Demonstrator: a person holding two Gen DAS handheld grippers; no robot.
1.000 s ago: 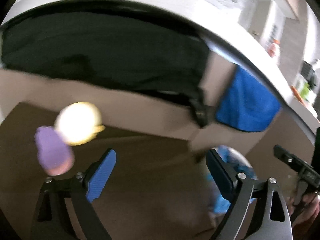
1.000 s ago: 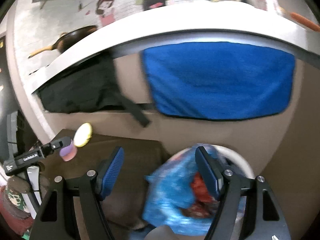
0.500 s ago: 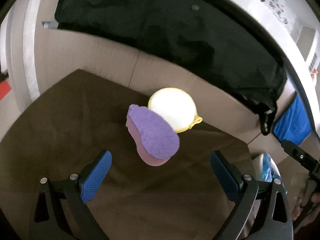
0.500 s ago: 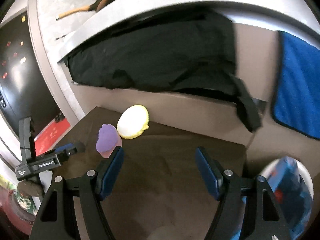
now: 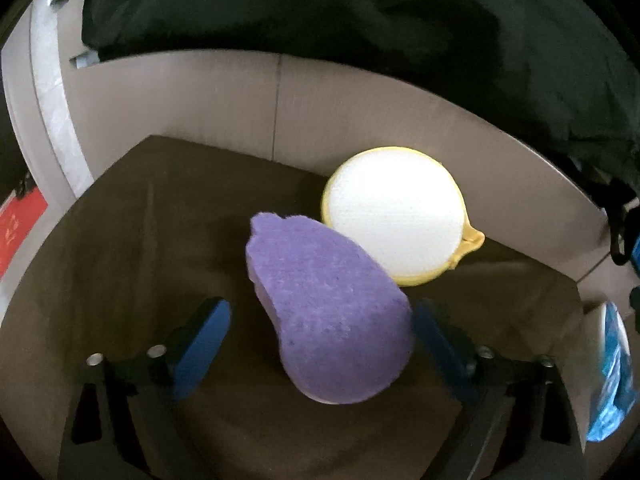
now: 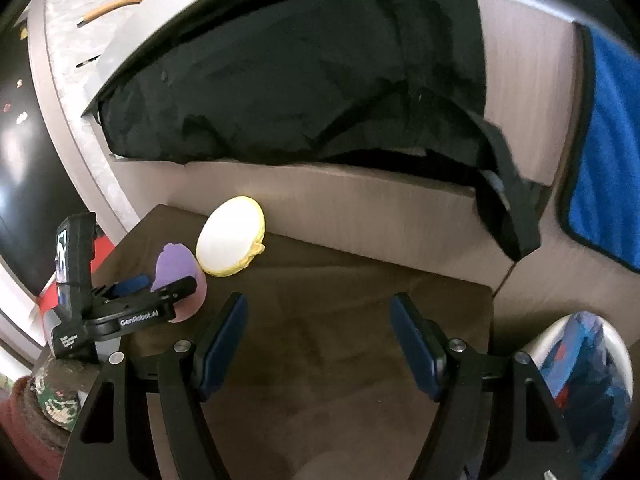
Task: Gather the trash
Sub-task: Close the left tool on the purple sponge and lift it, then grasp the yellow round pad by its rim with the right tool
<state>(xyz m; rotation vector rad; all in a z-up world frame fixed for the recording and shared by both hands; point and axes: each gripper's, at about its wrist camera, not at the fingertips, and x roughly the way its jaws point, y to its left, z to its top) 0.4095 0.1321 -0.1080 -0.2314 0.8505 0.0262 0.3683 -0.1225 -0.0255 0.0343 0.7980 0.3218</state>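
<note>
Left gripper (image 5: 320, 328) jaws spread wide, straddling purple sponge (image 5: 328, 312), not clamped; right gripper (image 6: 320, 336) open, holding nothing.

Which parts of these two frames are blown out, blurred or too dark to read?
Left wrist: the round sponge's white face is overexposed, texture nearly gone; the purple sponge between the open left tongs is close and slightly soft; the black cloth is crushed to black. Right wrist: sharper centre, strong fisheye bending at the edges, the trash bag blurred.
</note>
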